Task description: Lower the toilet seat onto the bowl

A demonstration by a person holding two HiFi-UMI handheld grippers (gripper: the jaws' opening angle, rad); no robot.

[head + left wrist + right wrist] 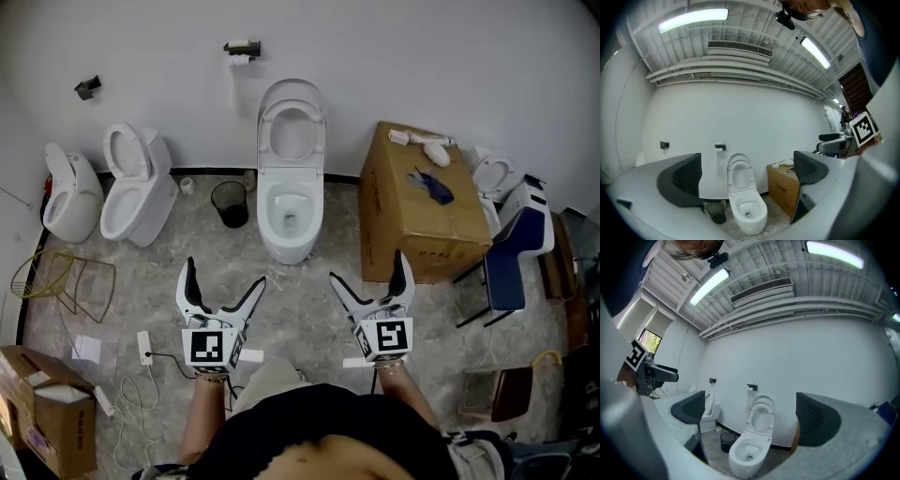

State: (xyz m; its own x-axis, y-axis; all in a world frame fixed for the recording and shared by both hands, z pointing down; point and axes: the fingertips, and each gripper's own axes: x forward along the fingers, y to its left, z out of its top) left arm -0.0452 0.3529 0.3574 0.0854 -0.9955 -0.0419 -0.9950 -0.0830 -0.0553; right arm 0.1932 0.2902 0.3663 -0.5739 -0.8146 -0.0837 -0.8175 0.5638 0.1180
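Observation:
A white toilet stands against the back wall with its seat and lid raised upright over the open bowl. The seat and bowl show in the left gripper view, and the seat and bowl in the right gripper view. My left gripper is open, well short of the toilet, nothing between its jaws. My right gripper is open too, empty, to the right of the bowl's front.
A black waste bin sits left of the toilet and a cardboard box right of it. Two more toilets stand at far left. A paper holder is on the wall. A blue chair stands at right.

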